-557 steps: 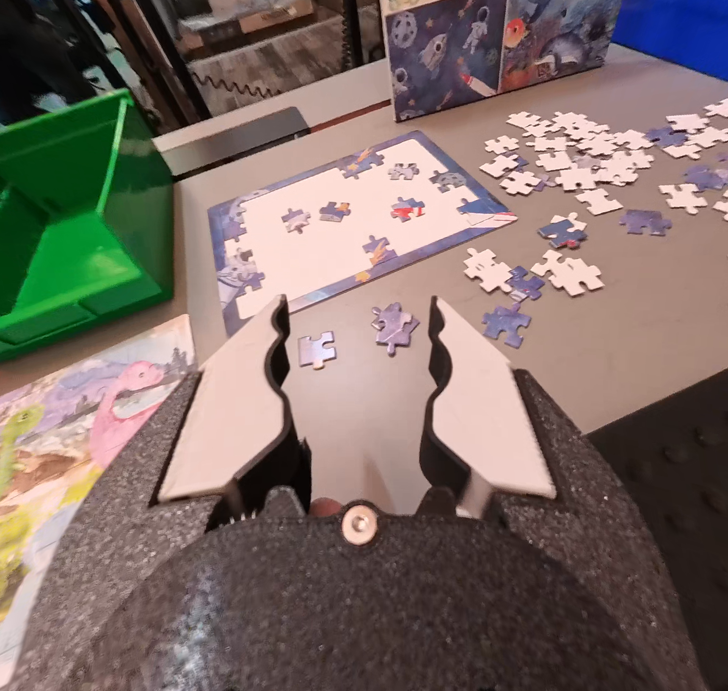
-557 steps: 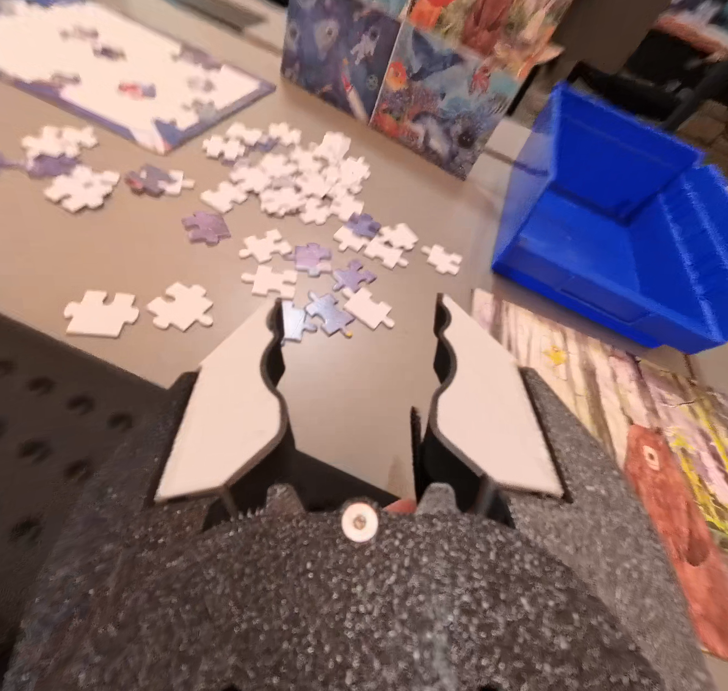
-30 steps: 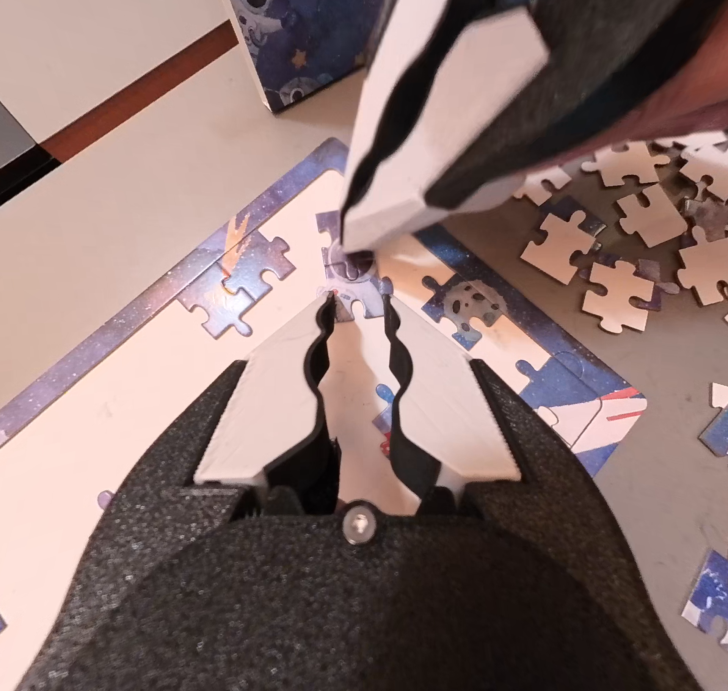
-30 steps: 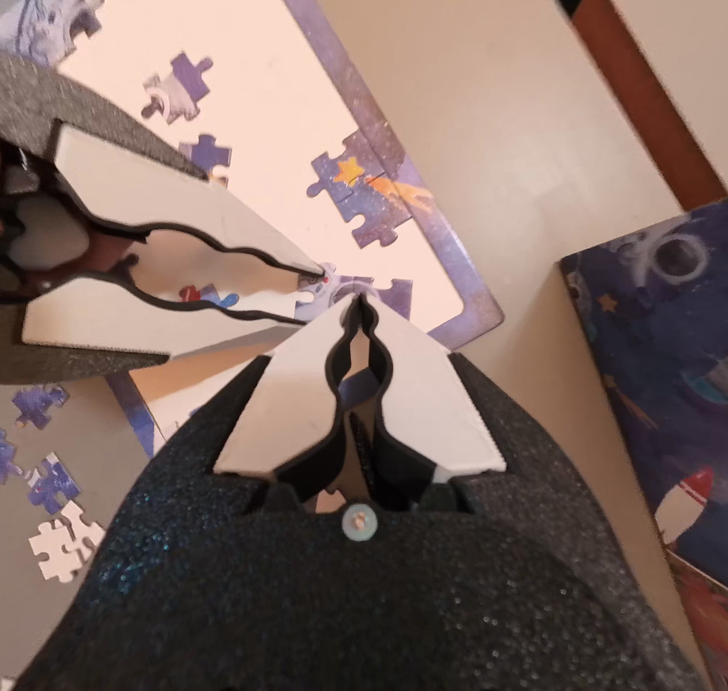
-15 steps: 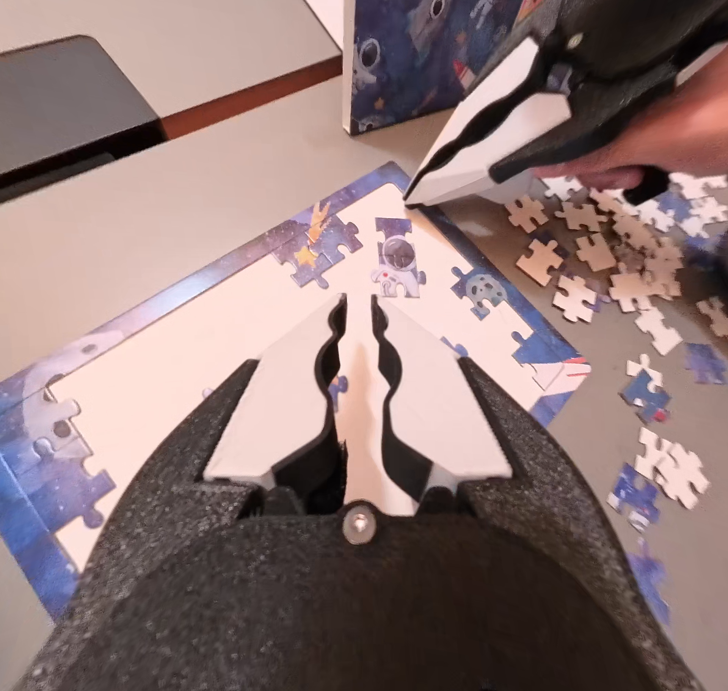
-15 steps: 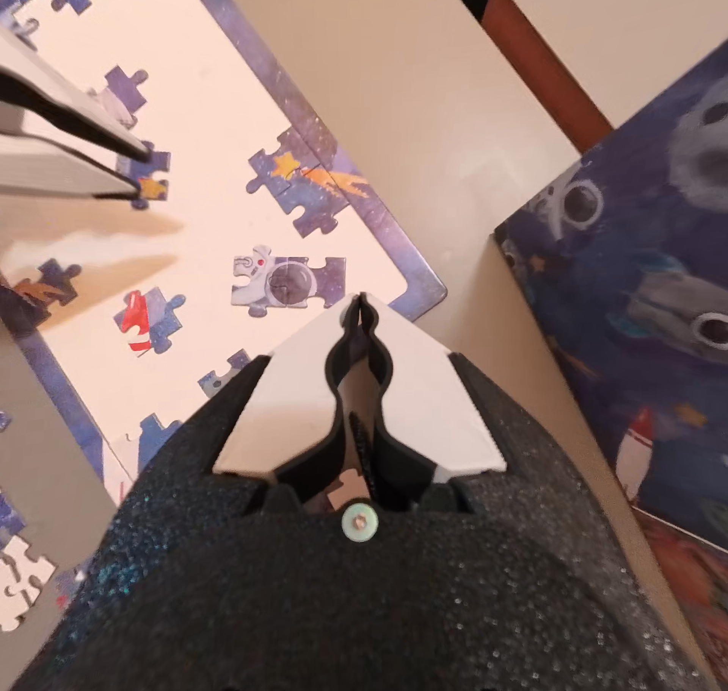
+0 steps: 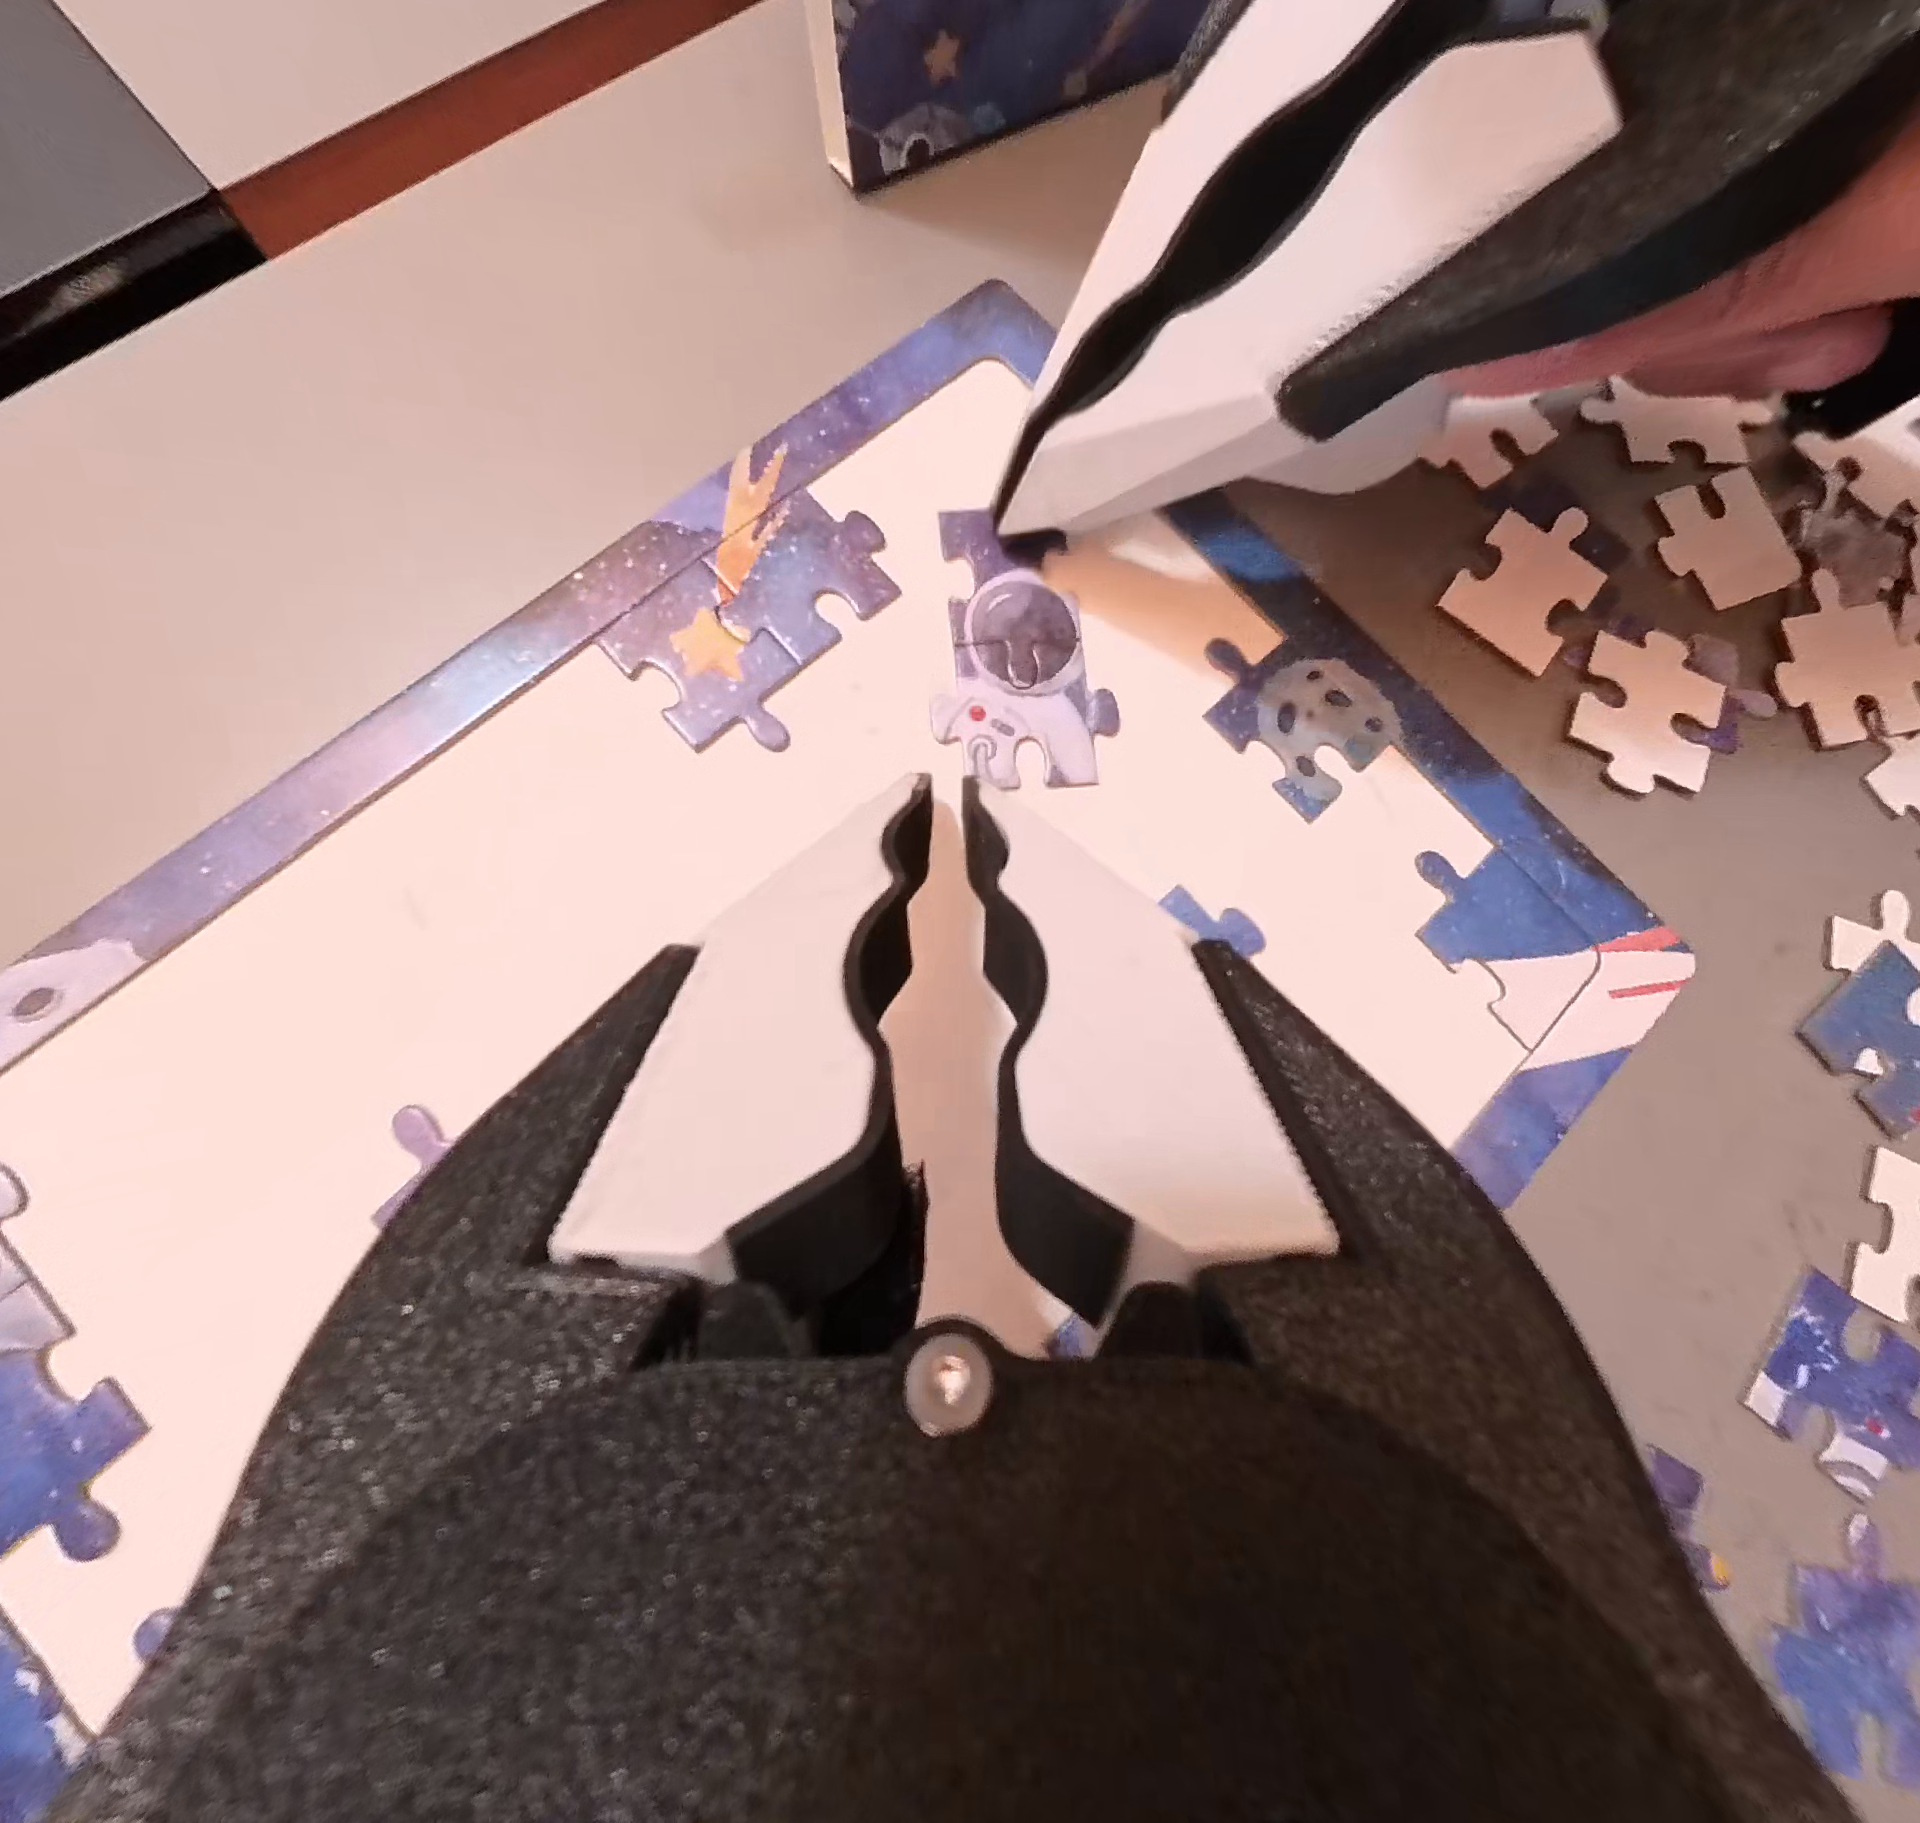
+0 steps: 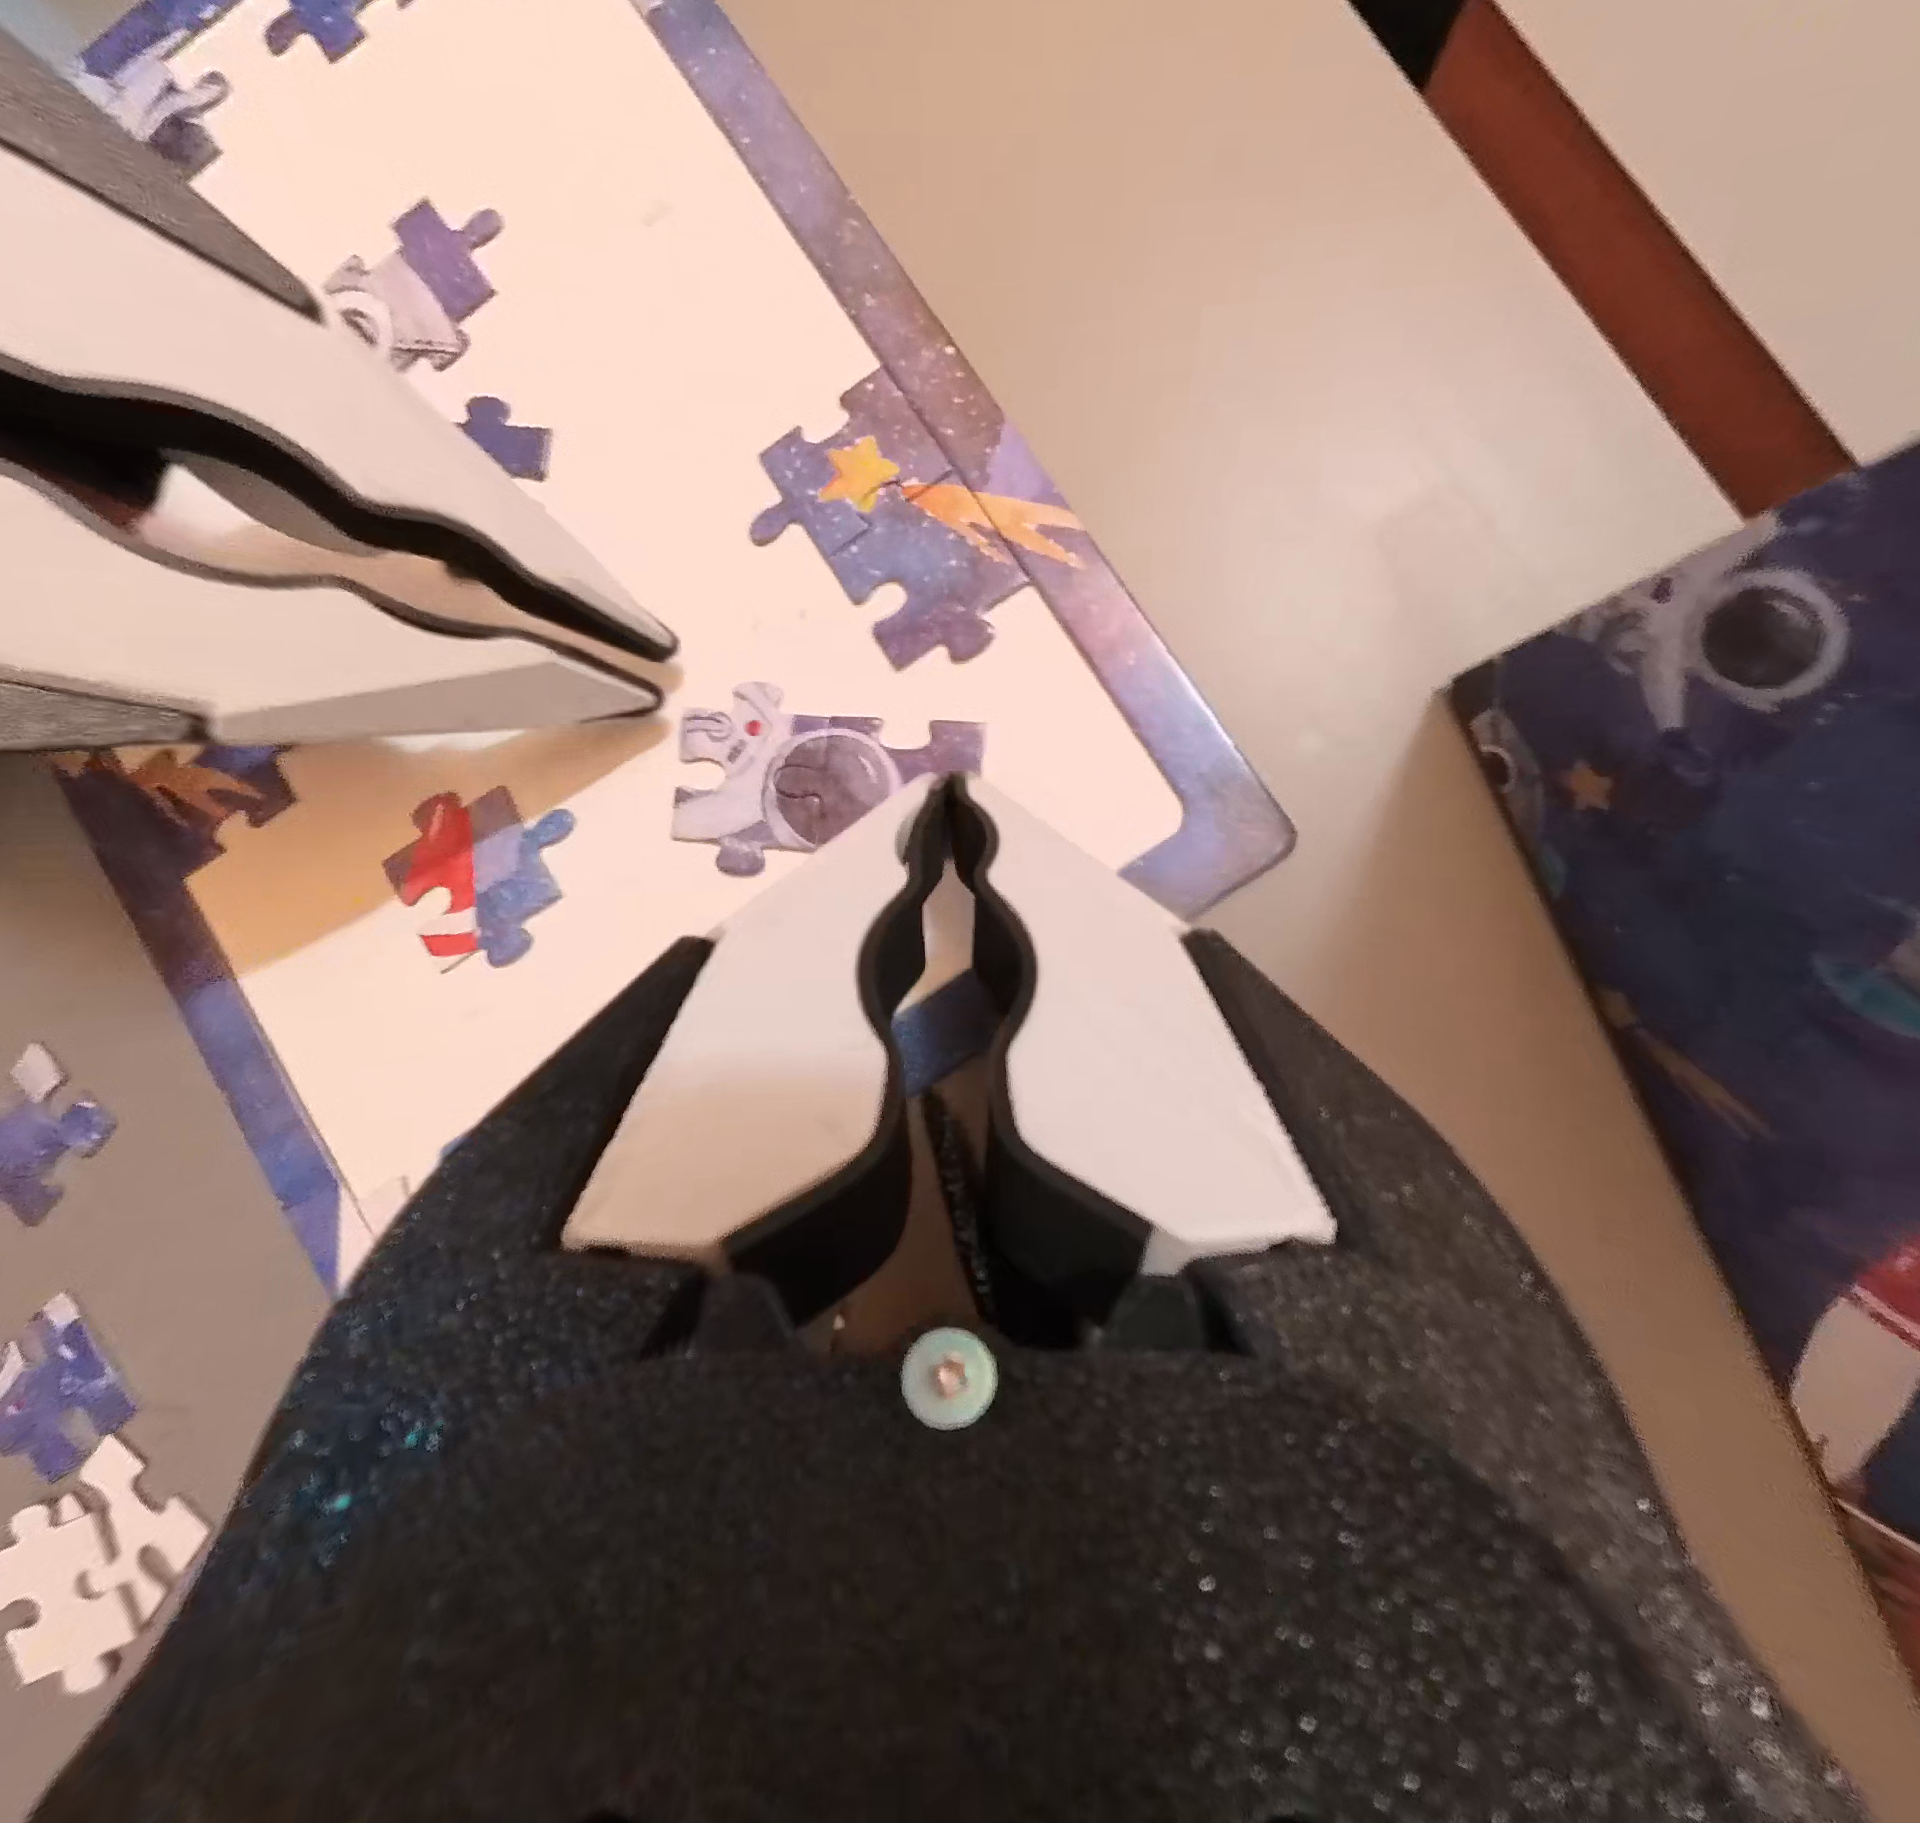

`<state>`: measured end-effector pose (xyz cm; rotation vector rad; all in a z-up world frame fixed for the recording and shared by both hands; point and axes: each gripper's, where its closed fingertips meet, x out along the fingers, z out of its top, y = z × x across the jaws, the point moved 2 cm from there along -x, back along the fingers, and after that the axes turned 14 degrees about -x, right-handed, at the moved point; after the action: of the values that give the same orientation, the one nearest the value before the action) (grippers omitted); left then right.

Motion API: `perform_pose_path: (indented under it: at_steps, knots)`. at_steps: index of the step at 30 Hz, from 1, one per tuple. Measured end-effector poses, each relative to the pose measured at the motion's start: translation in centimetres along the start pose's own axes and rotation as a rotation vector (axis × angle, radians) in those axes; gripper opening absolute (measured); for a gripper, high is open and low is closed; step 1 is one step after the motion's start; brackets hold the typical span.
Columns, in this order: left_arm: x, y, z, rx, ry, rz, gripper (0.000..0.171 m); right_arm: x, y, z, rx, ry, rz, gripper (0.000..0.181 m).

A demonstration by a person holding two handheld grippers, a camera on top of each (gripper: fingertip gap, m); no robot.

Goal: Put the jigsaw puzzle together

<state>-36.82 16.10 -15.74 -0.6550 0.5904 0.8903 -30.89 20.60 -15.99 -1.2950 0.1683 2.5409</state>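
Two hand-held grippers with black foam bodies and white fingers are seen over a flat rectangular puzzle tray with a starry blue border and cream floor [image 7: 416, 713]. At 12 o'clock of the tray, a tall cardboard puzzle box printed with a dark blue space scene [image 7: 1018, 28] stands on the beige tabletop [image 7: 312, 402]. At 3 o'clock, outside the tray, a heap of loose cardboard pieces lying white side up [image 7: 1662, 630] is spread. The left gripper [image 7: 945, 784] is held low above the tray floor, its fingertips drawn almost together with only a thin slit between them and nothing pinched. The right gripper [image 8: 948, 786] is pressed fully together, its tip set on the far edge of the joined two-piece astronaut section [image 7: 1013, 672], which lies inside the tray near its 1 o'clock corner, just beyond the left fingertips. At 10 o'clock of the astronaut, a joined comet-and-star section [image 7: 748, 620] is seated against the tray border.
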Motion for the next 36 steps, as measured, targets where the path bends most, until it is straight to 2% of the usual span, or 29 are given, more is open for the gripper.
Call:
perform_pose_path:
  at_steps: [10,14,28,32,36]
  knots:
    - [0.7,-0.2,0.0,0.003,0.007,0.013,0.004,-0.6,-0.9,-0.8,0.002,0.023,-0.081,0.0]
    - [0.4,-1.9,-1.0,0.029,0.049,-0.078,0.004,0.0,-0.6,-0.5,-0.035,0.023,-0.108,0.0]
    - [-0.6,-2.2,-1.3,0.012,0.063,-0.132,0.006,1.1,1.3,1.3,-0.121,-0.006,-0.037,0.0]
    - [-1.2,-0.5,-1.1,0.019,0.049,-0.062,0.006,0.1,1.1,1.0,-0.121,-0.012,-0.06,0.0]
    - [-1.1,-0.2,-1.0,0.01,0.04,-0.059,0.006,-1.1,2.7,-0.1,-0.105,-0.048,0.003,0.0]
